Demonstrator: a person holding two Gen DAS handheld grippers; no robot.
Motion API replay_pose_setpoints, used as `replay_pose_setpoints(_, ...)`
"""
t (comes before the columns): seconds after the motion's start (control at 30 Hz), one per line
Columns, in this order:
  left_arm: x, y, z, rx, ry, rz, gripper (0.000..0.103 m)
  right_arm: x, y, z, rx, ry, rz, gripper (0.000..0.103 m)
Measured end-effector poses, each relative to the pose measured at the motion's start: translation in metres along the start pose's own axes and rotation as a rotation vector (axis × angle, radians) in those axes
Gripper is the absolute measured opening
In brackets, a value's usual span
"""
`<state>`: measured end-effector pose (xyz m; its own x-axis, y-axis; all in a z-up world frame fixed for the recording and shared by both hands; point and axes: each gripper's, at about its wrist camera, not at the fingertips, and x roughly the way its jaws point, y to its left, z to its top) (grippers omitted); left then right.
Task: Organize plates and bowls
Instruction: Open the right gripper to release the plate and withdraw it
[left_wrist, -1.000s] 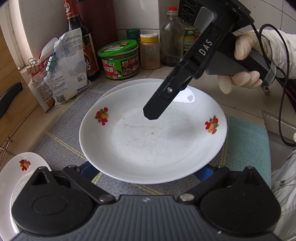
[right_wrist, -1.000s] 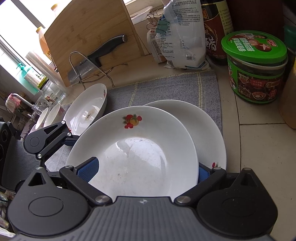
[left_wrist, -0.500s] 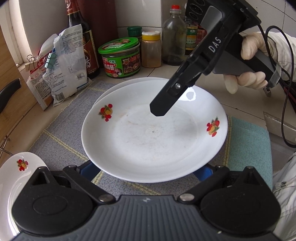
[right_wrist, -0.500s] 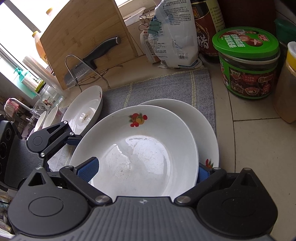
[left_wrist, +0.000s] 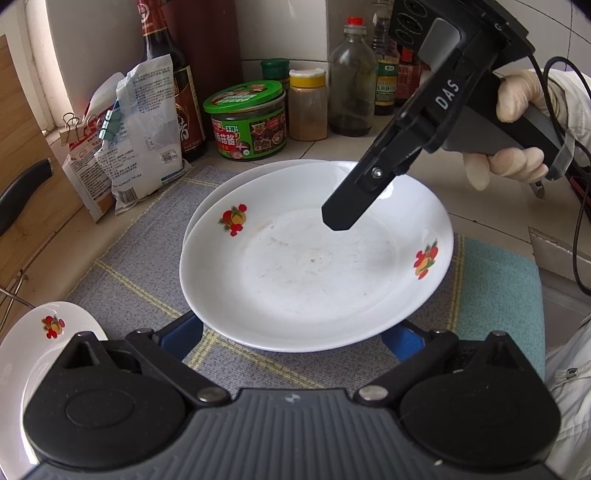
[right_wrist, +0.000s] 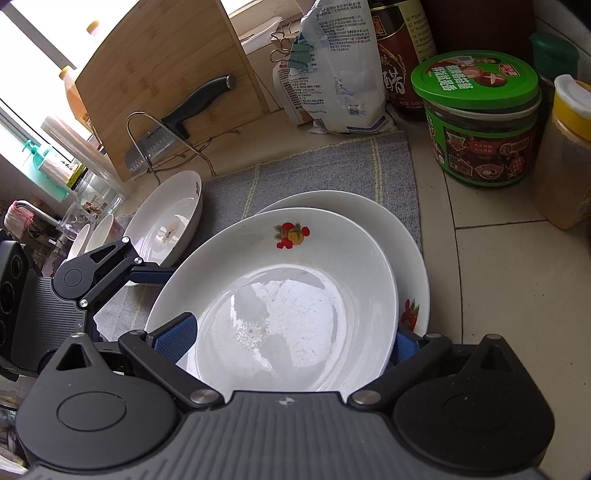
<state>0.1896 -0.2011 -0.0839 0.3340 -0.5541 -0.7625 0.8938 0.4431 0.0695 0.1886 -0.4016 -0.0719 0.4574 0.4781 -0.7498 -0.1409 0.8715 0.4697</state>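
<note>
A white plate with red fruit prints (left_wrist: 317, 258) sits on top of a second white plate (left_wrist: 266, 171) on a grey mat (left_wrist: 147, 243). The same stack shows in the right wrist view, top plate (right_wrist: 288, 310) over lower plate (right_wrist: 410, 258). My left gripper (left_wrist: 295, 338) has its blue pads wide apart on either side of the top plate's near rim, open. My right gripper (right_wrist: 291, 339) is also open, its pads straddling the top plate's rim from the opposite side. Its finger (left_wrist: 354, 199) hovers over the plate in the left wrist view.
A third fruit-print plate (left_wrist: 40, 332) lies at the left, also in the right wrist view (right_wrist: 166, 218), with small bowls (right_wrist: 96, 236) beyond. Jars, bottles and a bag (left_wrist: 144, 125) stand behind the mat. A cutting board with a knife (right_wrist: 177, 110) leans at the left. A teal cloth (left_wrist: 498, 295) lies at the right.
Both grippers have shifted slightly around the stacked plates; the left view has moved left, so the plates sit further right in it. The jaws stay open.
</note>
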Motion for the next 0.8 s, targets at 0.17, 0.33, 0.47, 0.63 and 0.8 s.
replay_pose_setpoints(0.17, 0.002, -0.001, 0.000, -0.011, 0.000, -0.001, 0.102, -0.004, -0.001, -0.003, 0.010, -0.005, -0.011, 0.103)
replay_pose_setpoints(0.33, 0.001, -0.002, -0.001, -0.022, -0.001, 0.001, 0.102, -0.006, 0.001, -0.004, 0.015, -0.003, -0.027, 0.103)
replay_pose_setpoints(0.47, 0.000, -0.002, -0.001, -0.027, -0.002, 0.007, 0.102, -0.008, 0.004, -0.004, 0.024, 0.002, -0.043, 0.103)
replay_pose_setpoints(0.63, -0.002, -0.003, 0.000, -0.039, 0.001, 0.019, 0.102, -0.009, 0.008, -0.005, 0.029, 0.012, -0.066, 0.103)
replay_pose_setpoints(0.8, -0.001, -0.004, 0.001, -0.069, 0.017, 0.032, 0.102, -0.010, 0.011, -0.005, 0.035, 0.018, -0.082, 0.103)
